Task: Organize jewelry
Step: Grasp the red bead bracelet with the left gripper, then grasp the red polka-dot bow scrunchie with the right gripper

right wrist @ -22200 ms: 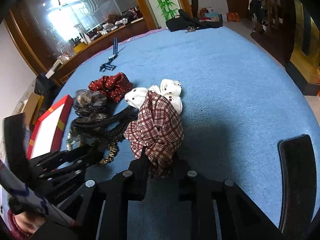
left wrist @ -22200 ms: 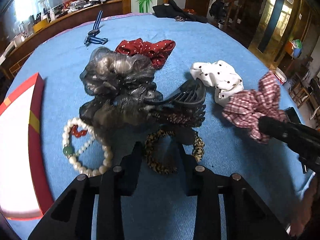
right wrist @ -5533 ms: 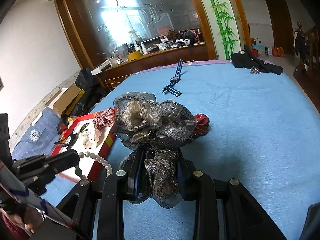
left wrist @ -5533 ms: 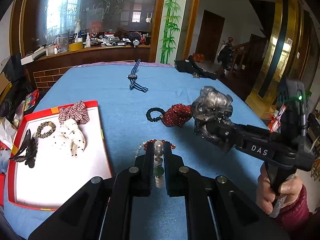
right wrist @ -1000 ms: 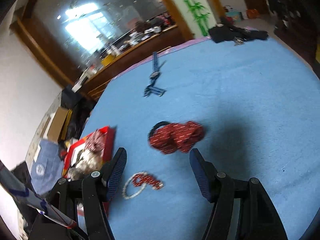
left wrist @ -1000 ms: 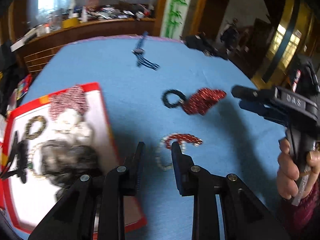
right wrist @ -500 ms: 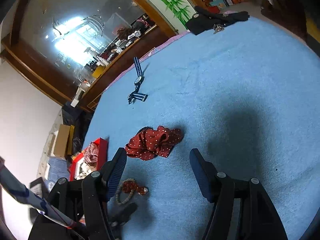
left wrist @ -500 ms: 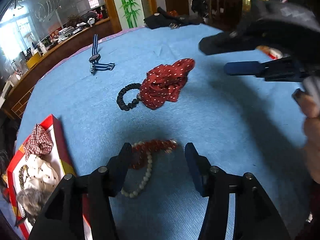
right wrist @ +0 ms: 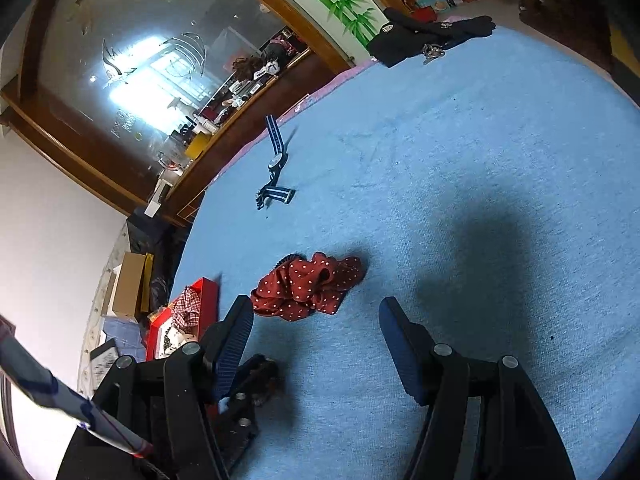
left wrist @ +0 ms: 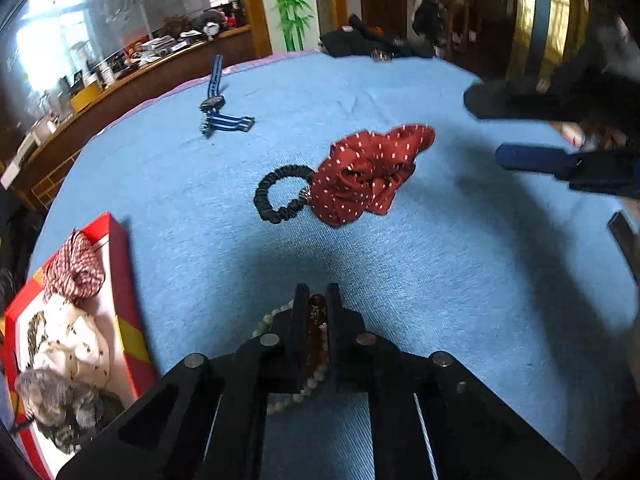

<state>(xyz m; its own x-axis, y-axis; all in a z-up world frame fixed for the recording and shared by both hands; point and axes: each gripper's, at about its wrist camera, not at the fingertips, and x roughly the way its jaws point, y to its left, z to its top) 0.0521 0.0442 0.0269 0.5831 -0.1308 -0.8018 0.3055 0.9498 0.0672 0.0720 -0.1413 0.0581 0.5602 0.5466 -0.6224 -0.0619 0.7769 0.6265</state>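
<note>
Bead bracelet point(left wrist: 316, 334) — on the blue cloth beside the red tray point(left wrist: 127, 320); our left gripper point(left wrist: 317, 300) has just closed on it, ready to lift. Beyond, red dotted scrunchie point(left wrist: 366, 174) awaits — our right gripper point(right wrist: 316, 312) spread, empty.

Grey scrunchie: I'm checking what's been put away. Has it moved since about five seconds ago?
Yes. The grey scrunchie then hung in the right gripper above the blue cloth; now it lies in the red tray below the white scrunchie.
</note>
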